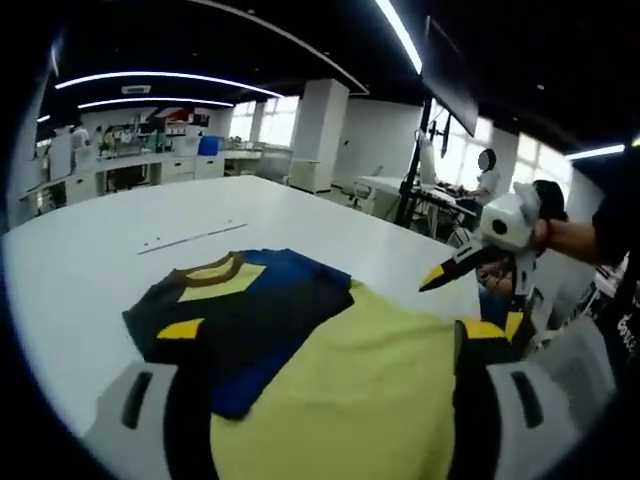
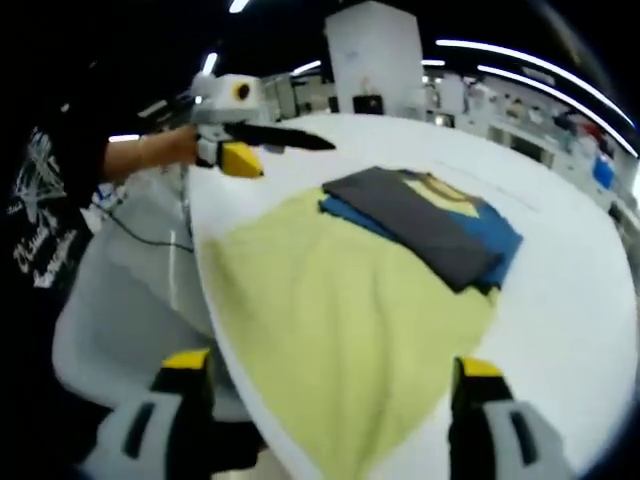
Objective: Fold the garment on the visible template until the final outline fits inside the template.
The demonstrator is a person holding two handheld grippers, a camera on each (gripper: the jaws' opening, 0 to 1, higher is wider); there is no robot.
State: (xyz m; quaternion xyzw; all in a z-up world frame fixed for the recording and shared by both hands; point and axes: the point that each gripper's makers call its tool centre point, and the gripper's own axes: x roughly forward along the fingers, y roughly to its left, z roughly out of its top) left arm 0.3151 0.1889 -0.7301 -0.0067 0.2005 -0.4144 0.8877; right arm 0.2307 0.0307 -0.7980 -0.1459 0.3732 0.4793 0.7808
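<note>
Left tongs [image 1: 320,385]: jaws spread, empty, over garment. Right tongs [image 2: 335,395]: jaws spread, empty, over garment's yellow hem. Garment [image 2: 340,290]: yellow, blue and dark panels, partly folded, flat on white surface [image 1: 90,250].

garment [image 1: 330,380] btm edge cut off, template hidden

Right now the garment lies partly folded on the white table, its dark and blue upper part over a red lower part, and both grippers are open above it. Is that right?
Not quite: the lower part of the garment is yellow, not red, as the right gripper view shows. The rest holds: it lies partly folded on the white table, with the left gripper and right gripper open above it.
</note>
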